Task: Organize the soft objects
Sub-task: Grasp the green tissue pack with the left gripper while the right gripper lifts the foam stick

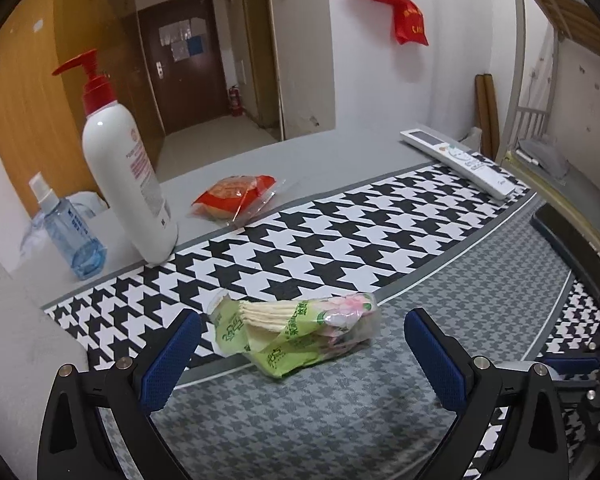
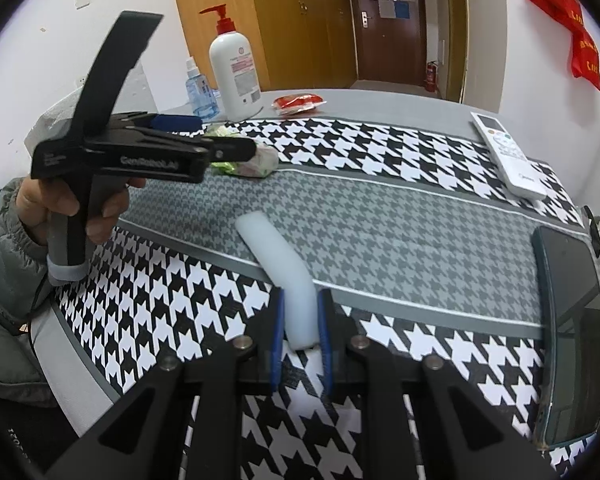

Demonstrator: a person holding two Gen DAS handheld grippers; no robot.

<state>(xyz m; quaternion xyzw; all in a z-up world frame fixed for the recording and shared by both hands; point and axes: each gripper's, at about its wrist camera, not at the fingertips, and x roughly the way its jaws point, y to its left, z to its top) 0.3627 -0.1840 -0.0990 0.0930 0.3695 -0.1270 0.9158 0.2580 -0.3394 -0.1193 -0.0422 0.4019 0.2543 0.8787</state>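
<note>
The left gripper (image 1: 302,346) is spread wide, and the green tissue pack (image 1: 296,330) lies just ahead of its blue pads, in the lower centre of the left wrist view, not yet touched. The right gripper (image 2: 302,330) is pinching a white foam strip (image 2: 282,268) near its lower end; the strip bends upward and to the left in the right wrist view.

The step in hand is probably to take the tissue pack. To do it well, the left gripper should go forward until the pack sits fully between the pads, then close on the thick middle part and not on the loose plastic flap at the front, which would slip. A gentle squeeze is enough, because the pack is soft and will deform.

For room: the houndstooth mat (image 1: 300,240) around the pack is open toward the upper centre. The lotion bottle (image 1: 126,168) and the blue spray bottle (image 1: 70,236) stand at the left and could tip. The remote control (image 1: 460,162) lies at the upper right, and a dark phone (image 2: 572,336) lies near the tabletop edge at the right of the right wrist view.
</note>
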